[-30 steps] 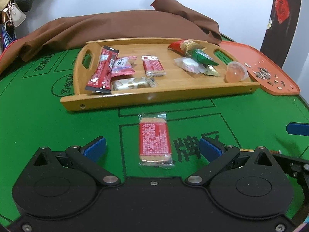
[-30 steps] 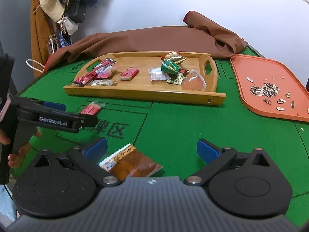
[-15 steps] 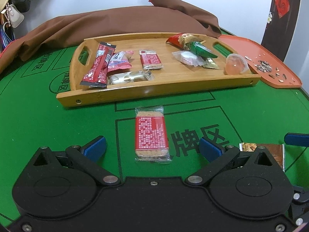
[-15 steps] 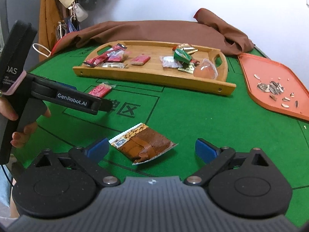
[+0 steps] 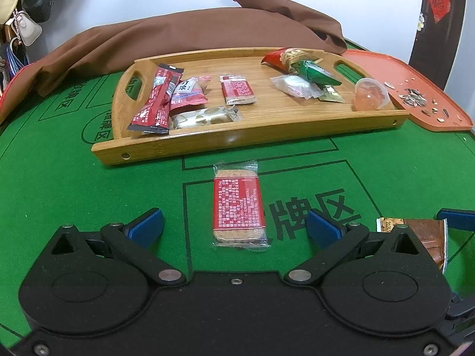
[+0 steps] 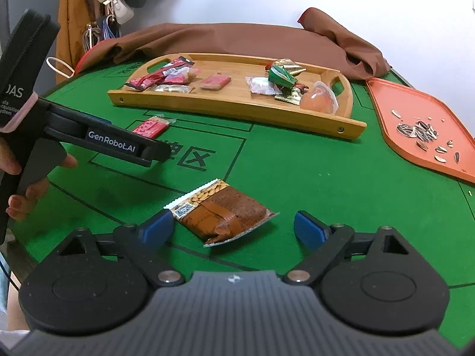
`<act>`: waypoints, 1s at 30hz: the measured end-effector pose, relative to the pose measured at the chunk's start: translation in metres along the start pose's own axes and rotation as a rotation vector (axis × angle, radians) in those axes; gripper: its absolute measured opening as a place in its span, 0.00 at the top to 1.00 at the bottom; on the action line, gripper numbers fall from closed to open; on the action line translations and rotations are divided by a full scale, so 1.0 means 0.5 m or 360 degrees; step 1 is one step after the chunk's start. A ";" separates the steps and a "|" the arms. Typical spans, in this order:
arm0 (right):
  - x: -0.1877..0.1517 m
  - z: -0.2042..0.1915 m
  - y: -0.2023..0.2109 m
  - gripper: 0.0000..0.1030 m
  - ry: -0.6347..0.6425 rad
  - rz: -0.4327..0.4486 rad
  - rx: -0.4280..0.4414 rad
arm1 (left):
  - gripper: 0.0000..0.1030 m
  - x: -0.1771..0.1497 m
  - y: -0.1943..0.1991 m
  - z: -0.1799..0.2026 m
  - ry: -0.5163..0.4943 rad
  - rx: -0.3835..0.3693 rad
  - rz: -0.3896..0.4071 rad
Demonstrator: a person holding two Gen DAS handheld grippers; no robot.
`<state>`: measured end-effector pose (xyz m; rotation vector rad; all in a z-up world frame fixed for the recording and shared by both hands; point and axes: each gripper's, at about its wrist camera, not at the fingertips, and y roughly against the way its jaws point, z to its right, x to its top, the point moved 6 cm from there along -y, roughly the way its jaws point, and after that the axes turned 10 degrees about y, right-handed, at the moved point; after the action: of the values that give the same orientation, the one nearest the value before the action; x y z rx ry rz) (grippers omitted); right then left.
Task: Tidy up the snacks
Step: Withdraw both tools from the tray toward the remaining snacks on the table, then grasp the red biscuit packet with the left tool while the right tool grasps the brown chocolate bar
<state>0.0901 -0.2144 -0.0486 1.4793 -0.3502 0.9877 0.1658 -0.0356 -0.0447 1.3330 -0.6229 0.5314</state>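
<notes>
A red biscuit packet (image 5: 239,207) lies flat on the green table, between the blue pads of my left gripper (image 5: 234,225), which is open and not touching it. A brown almond snack packet (image 6: 222,213) lies between the pads of my right gripper (image 6: 234,228). Its jaws are closing, and the left pad is near the packet's white end without pressing on it. Beyond both stands the wooden tray (image 5: 267,139) (image 6: 237,112) with several wrapped snacks and a jelly cup (image 5: 371,95). The right wrist view shows the left gripper (image 6: 160,151) from the side, over the red packet (image 6: 151,126).
An orange tray (image 5: 386,68) (image 6: 386,103) with sunflower seeds sits right of the wooden tray. A brown cloth (image 5: 207,35) is heaped behind it. Bags and hats hang on the far left wall. A hand (image 6: 26,195) holds the left gripper's handle.
The right gripper has shifted so the brown packet now lies centred between its pads, and its jaws have narrowed. In the left view the brown packet has appeared at the right edge.
</notes>
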 end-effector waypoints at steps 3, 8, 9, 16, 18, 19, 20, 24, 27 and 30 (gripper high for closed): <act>0.003 -0.005 0.000 0.12 0.0008 -0.0002 0.0006 | 0.00 0.000 -0.001 0.001 0.0004 0.0004 0.0001; 0.011 -0.011 -0.004 0.16 0.0004 0.0000 0.0007 | 0.05 -0.001 0.002 0.001 0.0000 0.0003 0.0009; 0.012 -0.011 -0.005 0.19 0.0000 0.0001 0.0004 | 0.09 -0.001 0.003 0.000 -0.0003 0.0000 0.0012; 0.017 -0.014 -0.006 0.27 -0.0017 -0.0002 0.0004 | 0.58 -0.001 0.026 0.005 -0.0017 -0.0026 0.0044; 0.018 -0.014 -0.004 0.31 -0.0021 -0.0002 0.0011 | 0.69 0.000 0.030 0.004 -0.0008 -0.0021 0.0050; 0.020 -0.013 -0.004 0.33 -0.0026 -0.0001 0.0019 | 0.69 0.000 0.032 0.003 -0.0003 -0.0024 0.0052; 0.022 -0.012 -0.004 0.37 -0.0035 0.0001 0.0032 | 0.69 0.000 0.033 0.003 -0.0002 -0.0031 0.0056; 0.033 0.001 -0.009 0.45 -0.0100 -0.0004 0.0089 | 0.69 0.000 0.040 0.002 -0.0013 -0.0037 0.0072; 0.041 0.009 -0.015 0.48 -0.0127 -0.0008 0.0090 | 0.69 0.004 0.047 -0.001 -0.0010 -0.0046 0.0082; 0.047 0.011 -0.016 0.49 -0.0140 -0.0001 0.0101 | 0.69 0.005 0.056 -0.002 -0.0007 -0.0050 0.0096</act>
<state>0.1120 -0.2101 -0.0358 1.5835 -0.3846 0.9423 0.1486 -0.0301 -0.0231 1.2893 -0.6740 0.5657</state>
